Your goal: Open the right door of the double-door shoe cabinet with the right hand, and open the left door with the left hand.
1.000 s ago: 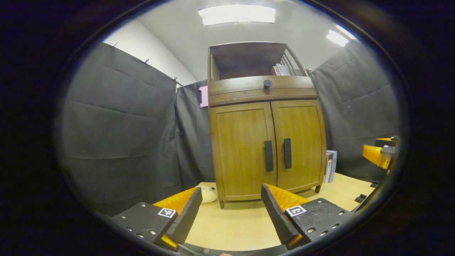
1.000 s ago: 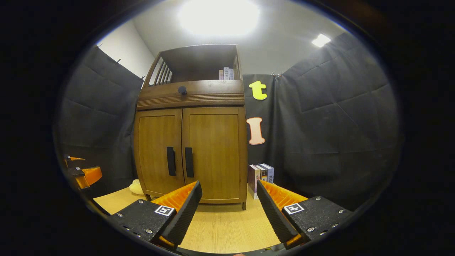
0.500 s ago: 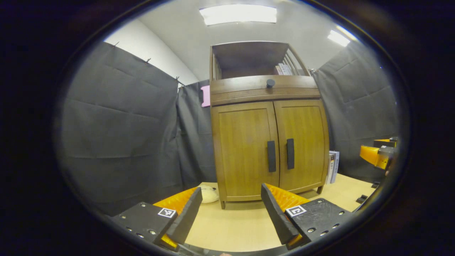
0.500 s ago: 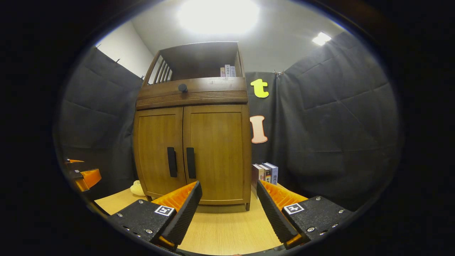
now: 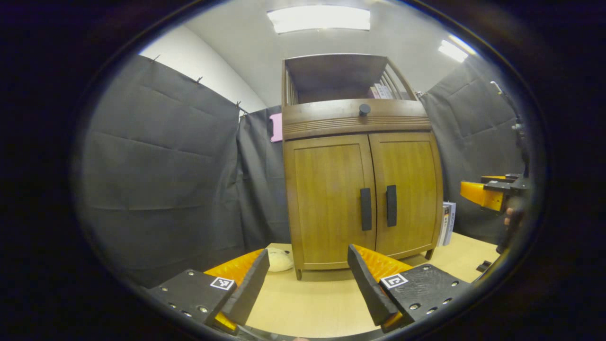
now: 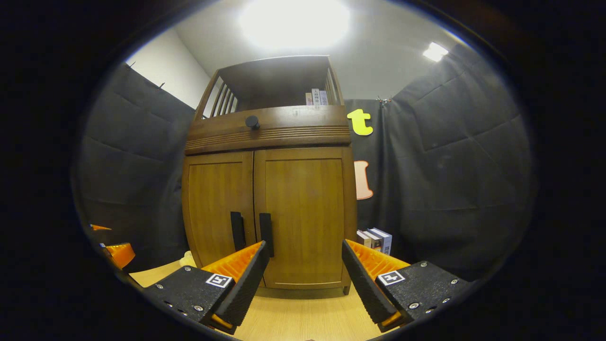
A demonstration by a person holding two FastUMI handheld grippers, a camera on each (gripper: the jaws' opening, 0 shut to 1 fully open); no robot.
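While both doors are shut, the right door's handle (image 6: 266,234), long axis upright, lies just above-left of my right gripper (image 6: 303,279); both grippers' fingers gape wide, empty.

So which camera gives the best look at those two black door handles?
The left gripper view: both door handles stand fully visible, side by side. In the right gripper view, the handles sit low, with one finger of the tongs crossing their bottom ends.

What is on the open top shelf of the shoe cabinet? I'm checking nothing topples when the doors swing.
A few upright books stand at the right end of the top shelf. The drawer front hides the shelf floor.
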